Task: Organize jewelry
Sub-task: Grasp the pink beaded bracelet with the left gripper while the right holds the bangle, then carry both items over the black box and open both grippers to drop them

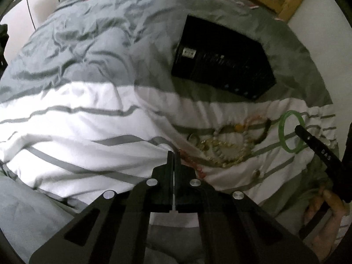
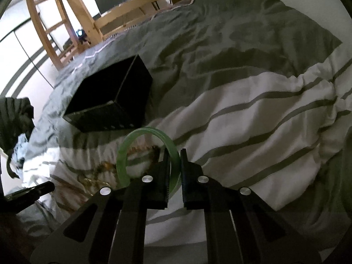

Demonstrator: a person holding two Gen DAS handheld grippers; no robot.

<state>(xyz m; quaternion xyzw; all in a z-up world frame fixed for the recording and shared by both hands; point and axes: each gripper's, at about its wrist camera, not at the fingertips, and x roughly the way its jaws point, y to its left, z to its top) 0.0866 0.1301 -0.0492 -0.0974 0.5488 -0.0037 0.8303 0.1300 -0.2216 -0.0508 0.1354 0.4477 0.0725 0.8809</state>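
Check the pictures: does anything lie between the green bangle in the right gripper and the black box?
Nothing visible does. The bangle, held by the right gripper, has only duvet and the jewelry pile below its path to the box.

Bed (image 1: 88, 114) with wooden frame (image 2: 72, 19), covered by rumpled duvet (image 2: 253, 114), grey toward the far end, white with thin grey stripes nearer. Lying directly on the grey part: closed black box (image 1: 222, 59), just beyond the edge of the white band. Heaped on the white striped part, near the box: tangle of jewelry (image 1: 228, 145), gold chains, pale beads, darker beads, some rings; details blurred.
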